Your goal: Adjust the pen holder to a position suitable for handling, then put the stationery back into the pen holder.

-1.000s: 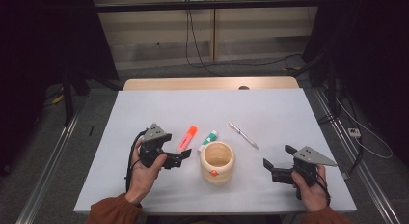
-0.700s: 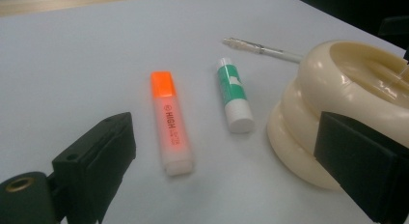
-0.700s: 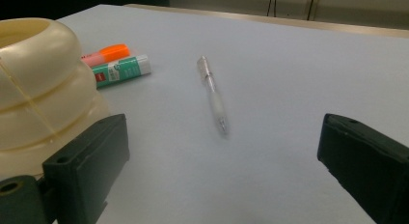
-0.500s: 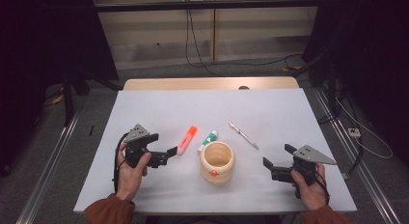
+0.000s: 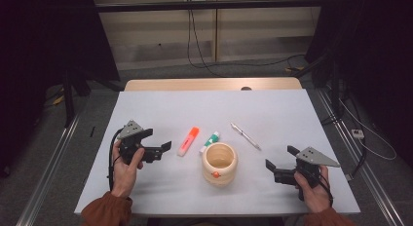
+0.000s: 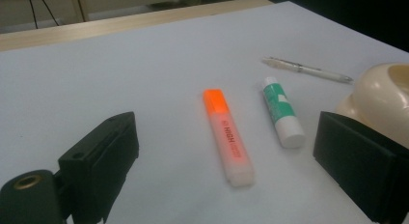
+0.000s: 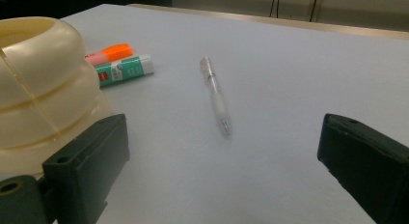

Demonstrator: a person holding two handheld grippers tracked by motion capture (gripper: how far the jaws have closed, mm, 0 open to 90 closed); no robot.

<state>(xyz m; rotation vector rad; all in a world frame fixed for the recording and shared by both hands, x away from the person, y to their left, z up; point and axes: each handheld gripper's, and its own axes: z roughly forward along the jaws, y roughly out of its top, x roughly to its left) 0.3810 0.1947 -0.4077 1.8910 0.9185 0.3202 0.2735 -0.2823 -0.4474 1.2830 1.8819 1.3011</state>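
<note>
An orange highlighter [image 5: 188, 141] [image 6: 227, 137] lies mid-table, with a green and white glue stick [image 5: 210, 141] [image 6: 282, 112] just to its right. A clear pen [image 5: 245, 136] [image 7: 215, 94] lies farther right. In front of them stands a cream ribbed pot [image 5: 219, 163] [image 7: 41, 84]. My left gripper [image 5: 157, 140] [image 6: 229, 151] is open and holds nothing, its jaws pointing at the highlighter from the left. To the right of the pot my right gripper [image 5: 281, 157] [image 7: 222, 142] is open too, with the pen lying ahead of its jaws.
The white table [image 5: 146, 109] has a wooden strip along its far edge. Beyond it, cables run over a grey floor. Metal rails flank the table on both sides.
My left gripper has drawn back to the left, away from the pot and the highlighter. The right gripper and the objects have stayed put.
</note>
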